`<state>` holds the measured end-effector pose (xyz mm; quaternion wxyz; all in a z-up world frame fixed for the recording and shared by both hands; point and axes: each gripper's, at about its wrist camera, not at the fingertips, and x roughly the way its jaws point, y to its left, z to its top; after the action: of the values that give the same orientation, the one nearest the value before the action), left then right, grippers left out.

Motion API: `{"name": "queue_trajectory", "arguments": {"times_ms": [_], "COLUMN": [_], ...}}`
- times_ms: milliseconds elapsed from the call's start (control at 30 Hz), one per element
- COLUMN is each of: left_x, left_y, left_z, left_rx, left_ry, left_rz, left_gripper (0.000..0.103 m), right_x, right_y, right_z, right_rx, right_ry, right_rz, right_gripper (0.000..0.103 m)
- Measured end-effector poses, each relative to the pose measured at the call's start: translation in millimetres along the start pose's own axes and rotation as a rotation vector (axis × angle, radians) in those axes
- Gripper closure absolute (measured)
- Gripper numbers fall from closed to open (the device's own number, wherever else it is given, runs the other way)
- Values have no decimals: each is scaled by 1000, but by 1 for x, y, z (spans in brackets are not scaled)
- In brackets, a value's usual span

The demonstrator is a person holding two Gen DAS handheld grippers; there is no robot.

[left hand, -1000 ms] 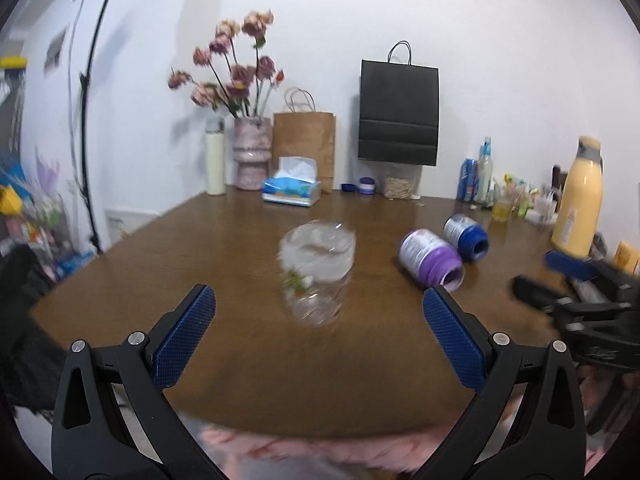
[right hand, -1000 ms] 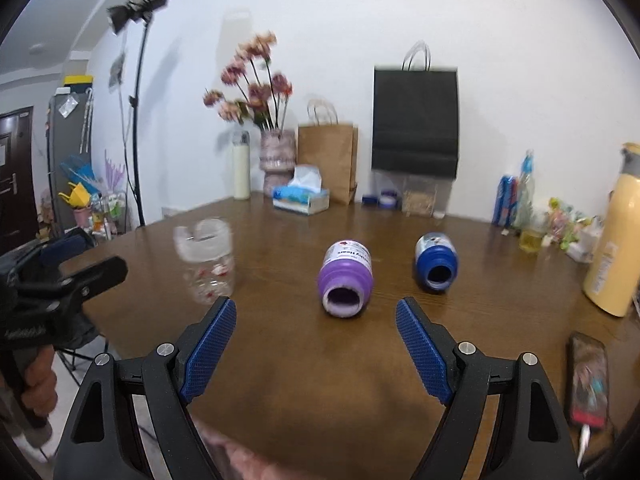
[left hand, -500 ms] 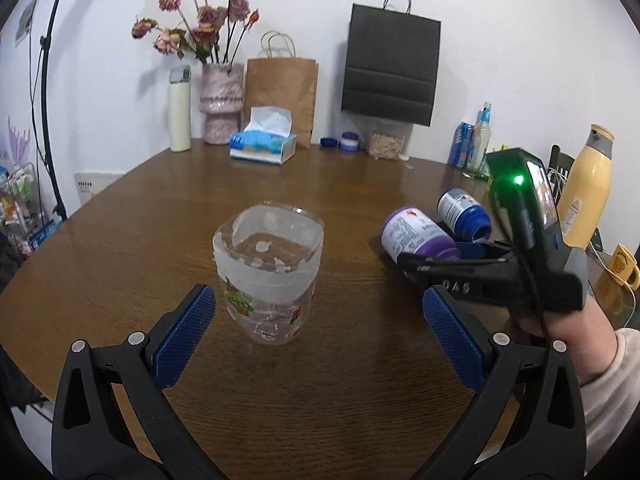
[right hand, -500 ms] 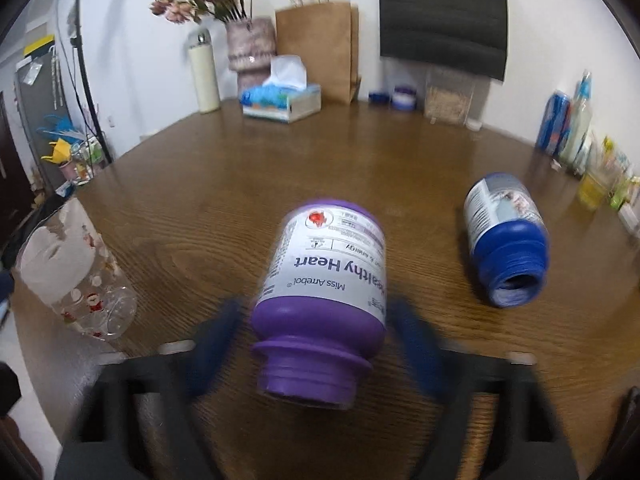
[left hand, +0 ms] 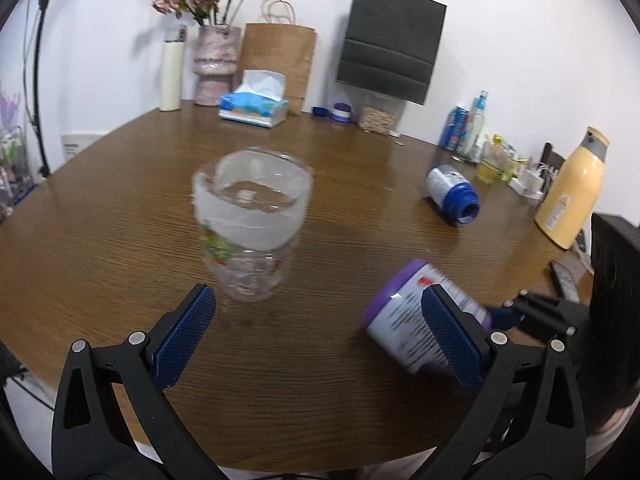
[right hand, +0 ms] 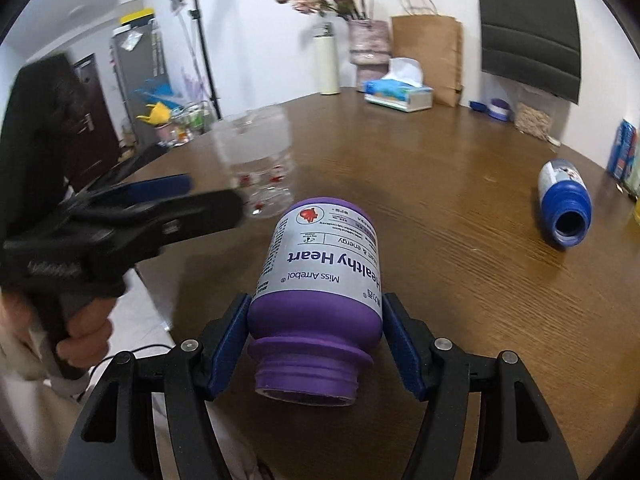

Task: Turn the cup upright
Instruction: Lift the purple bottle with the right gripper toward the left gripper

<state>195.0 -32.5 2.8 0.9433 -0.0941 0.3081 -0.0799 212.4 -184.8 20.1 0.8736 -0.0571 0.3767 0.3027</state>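
A purple bottle (right hand: 320, 276) with a white "Healthy Heart" label is tilted, its open mouth towards the right wrist camera. My right gripper (right hand: 316, 320) is shut on its shoulder, one blue pad on each side. In the left wrist view the same purple bottle (left hand: 408, 320) is blurred at lower right, with the right gripper (left hand: 516, 316) behind it. A clear plastic cup (left hand: 252, 232) with a frosted band stands on the brown table (left hand: 100, 240). My left gripper (left hand: 318, 320) is open just short of the cup. A blue bottle (left hand: 454, 194) lies on its side, mouth open.
Along the back wall stand a tissue box (left hand: 254, 110), a flower vase (left hand: 216, 64), a brown bag (left hand: 280, 64) and a black bag (left hand: 392, 40). At the right are a yellow flask (left hand: 572, 188) and a phone (left hand: 564, 280). The table's near edge lies just below both grippers.
My right gripper has shut on the purple bottle and drawn it, tilted, towards the near edge. The left gripper has come closer to the clear cup.
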Motion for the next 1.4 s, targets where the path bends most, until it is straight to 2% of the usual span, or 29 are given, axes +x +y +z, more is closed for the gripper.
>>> {"name": "queue_trajectory", "arguments": {"times_ms": [100,233,267,333,367,433,533,600,667,767,867,933,1000,1033,1100,1133,1200,1233,1267,1333,1400], "left_x": [4,17,21,29,33,33,27,26,27,27,23,18,20,23,32,40,65,75,81,82,77], "left_y": [-7,-13,-14,-16,-14,-7,-5,-2,-1,-1,2,1,-13,-22,-39,-46,-58,-61,-62,-69,-74], "left_z": [5,12,12,10,9,8,8,7,7,8,10,10,6,5,6,7,8,8,9,10,15], "left_rx": [0,-19,-15,-6,-17,-60,-37,-34,-40,-40,-62,-65,2,50,158,209,287,294,290,333,358], "left_ry": [2,44,59,78,82,66,24,22,27,30,46,75,137,167,193,235,377,427,451,448,412], "left_rz": [-54,-85,-91,-66,-54,-42,43,65,68,79,40,-39,-155,-180,-175,-177,-175,-175,-177,-175,-175], "left_gripper": [3,6,10,35,36,36,36,36,36,36,36,34,28,27,27,27,27,41,43,43,43], "right_x": [2,4,4,5,6,4,-2,-3,-5,-7,-8,-10,-16,-20,-28,-32,-39,-41,-42,-43,-44], "right_y": [1,9,13,21,21,16,3,-12,-26,-29,-32,-35,-46,-51,-63,-67,-75,-77,-77,-80,-83], "right_z": [1,0,-1,-1,-1,-3,-6,-5,-3,0,2,2,1,0,-4,-6,-9,-11,-13,-17,-21], "right_rx": [-7,-50,-72,-133,-150,-169,-154,-103,-31,-1,9,32,79,101,154,171,195,202,207,220,234], "right_ry": [-4,2,2,-2,-7,-16,-22,-24,-32,-48,-51,-59,-81,-91,-107,-113,-120,-120,-120,-115,-115], "right_rz": [11,85,94,99,82,29,-57,-103,-64,-46,-67,-100,-117,-120,-128,-134,-140,-140,-140,-142,-139], "right_gripper": [33,33,33,32,32,22,21,21,21,21,21,21,21,21,21,21,21,21,21,21,21]}}
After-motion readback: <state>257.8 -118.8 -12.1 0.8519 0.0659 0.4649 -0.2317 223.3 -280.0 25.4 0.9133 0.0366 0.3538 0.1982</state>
